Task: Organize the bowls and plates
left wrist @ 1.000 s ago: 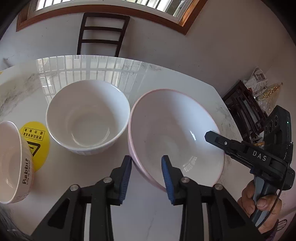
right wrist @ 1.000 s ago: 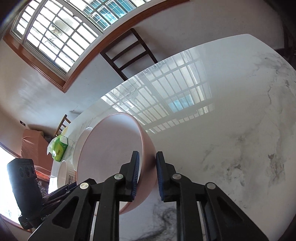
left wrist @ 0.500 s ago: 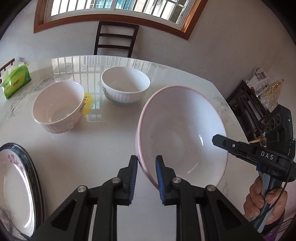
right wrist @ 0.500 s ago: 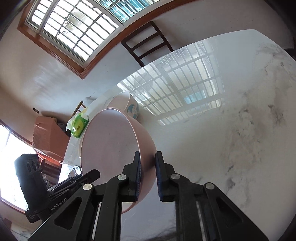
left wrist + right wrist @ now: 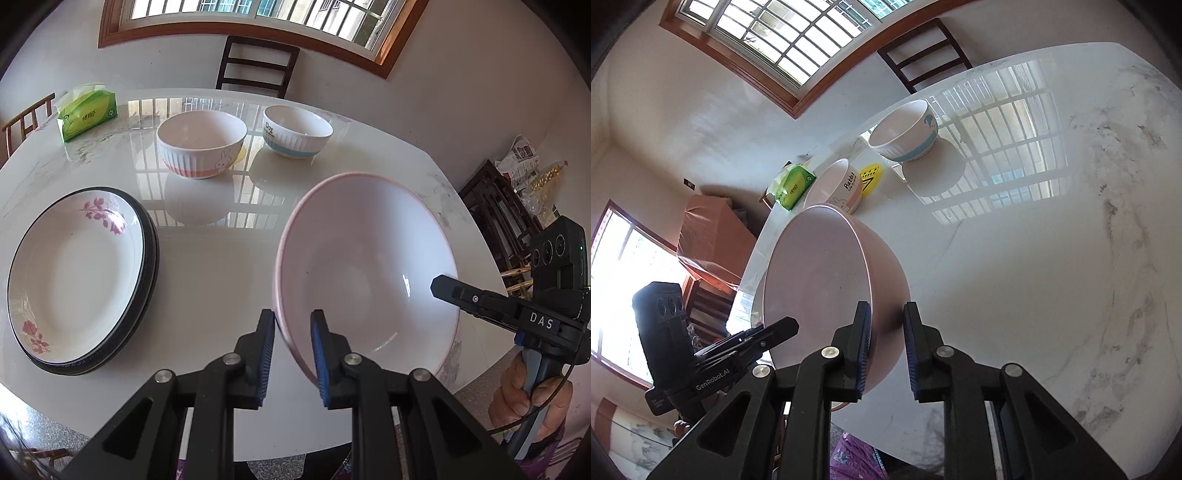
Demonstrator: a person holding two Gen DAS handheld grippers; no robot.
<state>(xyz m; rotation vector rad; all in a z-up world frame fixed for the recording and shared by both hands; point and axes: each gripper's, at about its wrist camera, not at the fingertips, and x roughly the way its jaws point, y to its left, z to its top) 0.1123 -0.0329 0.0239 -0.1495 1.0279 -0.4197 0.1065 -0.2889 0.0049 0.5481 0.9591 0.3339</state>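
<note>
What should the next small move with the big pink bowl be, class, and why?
Probably carry it a little further toward the stacked plates and begin lowering. Both the left gripper and the right gripper clamp the big pink bowl's rim, it hangs tilted above the table, and the plates sit just beside it.

A glossy, veined marble finish is shown by the worktop [image 5: 207, 273]; smooth glazed ceramic by the pink bowl [image 5: 369, 266].

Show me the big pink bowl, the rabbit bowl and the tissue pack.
big pink bowl [image 5: 369, 266], left wrist view, inside wall.
rabbit bowl [image 5: 201, 162], left wrist view, ribbed outer side.
tissue pack [image 5: 88, 116], left wrist view, green front face.
</note>
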